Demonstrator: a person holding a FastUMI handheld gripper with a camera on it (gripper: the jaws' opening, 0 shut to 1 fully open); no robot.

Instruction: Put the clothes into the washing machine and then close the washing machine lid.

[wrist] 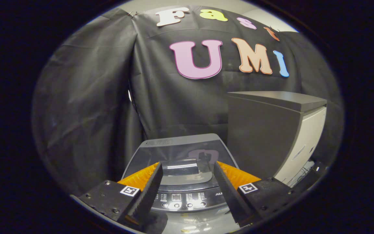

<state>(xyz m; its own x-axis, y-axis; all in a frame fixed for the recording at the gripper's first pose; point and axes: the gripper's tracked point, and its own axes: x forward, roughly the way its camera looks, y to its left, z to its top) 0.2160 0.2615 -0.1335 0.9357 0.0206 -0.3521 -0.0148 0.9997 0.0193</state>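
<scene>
Smoked, glossy plastic forms the lid (187,152) of the small grey top-loading washing machine (182,191), and it lies flat and closed over the tub, its control panel (182,199) facing the claw (187,170). The claw hangs above the machine's front edge, tilted down, fingers spread wide with nothing between them, framing the lid. No clothes are in view. A tall grey cabinet (265,130) stands just beside the machine. With the lid down, loading seems finished, or unstarted.

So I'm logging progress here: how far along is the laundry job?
The washing machine lid lies flat and shut, so the closing step looks done. The claw is open above its control panel, holding nothing. Whether clothes are inside cannot be seen.
</scene>
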